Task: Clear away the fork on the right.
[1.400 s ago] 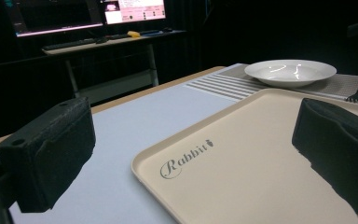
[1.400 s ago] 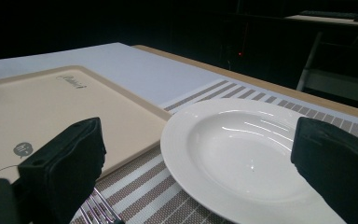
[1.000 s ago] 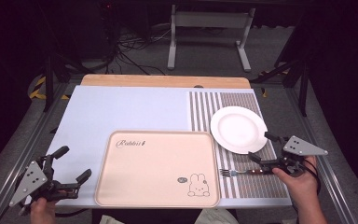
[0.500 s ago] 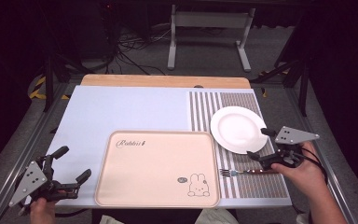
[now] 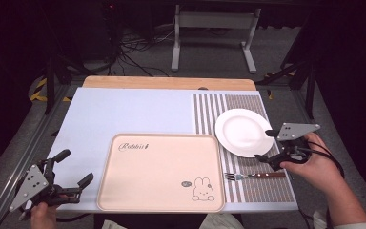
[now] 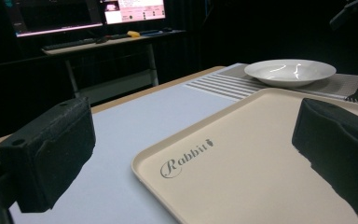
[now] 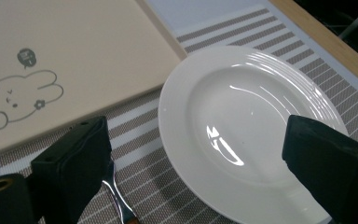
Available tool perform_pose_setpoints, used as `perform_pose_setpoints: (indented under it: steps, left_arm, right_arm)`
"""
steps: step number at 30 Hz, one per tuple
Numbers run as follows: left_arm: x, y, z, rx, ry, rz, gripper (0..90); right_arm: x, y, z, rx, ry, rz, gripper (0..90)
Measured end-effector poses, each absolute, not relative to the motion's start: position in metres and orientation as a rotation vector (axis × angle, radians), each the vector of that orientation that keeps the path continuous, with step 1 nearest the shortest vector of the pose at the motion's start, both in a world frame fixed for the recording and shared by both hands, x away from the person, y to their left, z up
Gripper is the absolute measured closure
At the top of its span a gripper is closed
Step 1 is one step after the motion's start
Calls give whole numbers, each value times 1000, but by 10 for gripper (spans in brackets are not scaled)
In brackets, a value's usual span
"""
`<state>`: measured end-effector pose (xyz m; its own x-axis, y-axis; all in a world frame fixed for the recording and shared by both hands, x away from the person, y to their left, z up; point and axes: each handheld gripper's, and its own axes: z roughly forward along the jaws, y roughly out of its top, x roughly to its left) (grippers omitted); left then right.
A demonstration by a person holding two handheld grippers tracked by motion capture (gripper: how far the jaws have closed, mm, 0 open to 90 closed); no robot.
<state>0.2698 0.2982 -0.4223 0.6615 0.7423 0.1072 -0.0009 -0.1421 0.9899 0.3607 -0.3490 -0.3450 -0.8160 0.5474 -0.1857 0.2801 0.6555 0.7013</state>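
A white plate (image 5: pixel 243 131) rests on a striped placemat (image 5: pixel 228 102) at the right. In front of it lies a fork (image 5: pixel 255 175) with a dark wooden handle, tines toward the beige rabbit tray (image 5: pixel 159 171). My right gripper (image 5: pixel 266 146) hovers open at the plate's right rim. Its own view looks down on the plate (image 7: pixel 242 126) between its jaws, with the fork (image 7: pixel 116 191) by the left jaw. My left gripper (image 5: pixel 74 167) stands open at the tray's left side, nothing in it. Beyond its jaws lie the tray (image 6: pixel 261 154) and the plate (image 6: pixel 289 71).
A pale blue mat (image 5: pixel 124 114) covers the table's left and middle, with a wooden edge (image 5: pixel 167 82) at the far side. The tray (image 7: pixel 65 60) carries a rabbit drawing near its right corner. A metal stand (image 5: pixel 214 38) and cables sit on the floor behind.
My right gripper has risen from beside the fork's handle and moved forward to the plate's right rim. The left gripper, fork, plate and tray have stayed put.
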Motion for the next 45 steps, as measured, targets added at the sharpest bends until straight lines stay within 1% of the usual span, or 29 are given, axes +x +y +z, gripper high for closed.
perform_pose_setpoints:
  steps: [4, 12, 18, 28, 45]
  left_arm:
    - [270, 298, -422, 1602, 628, 721, 2]
    - [270, 297, -423, 1603, 626, 724, 2]
    - [271, 297, -423, 1607, 625, 722, 2]
    - [271, 297, -423, 1605, 626, 720, 2]
    - [271, 297, -423, 1605, 626, 716, 2]
  right_arm:
    - [363, -350, -344, 637, 2551, 856, 82]
    - [366, -351, -344, 580, 2648, 700, 122]
    - [371, -347, -352, 546, 2738, 651, 149]
    - [377, -341, -367, 484, 2864, 490, 133]
    - [375, -339, -389, 481, 3025, 286, 165]
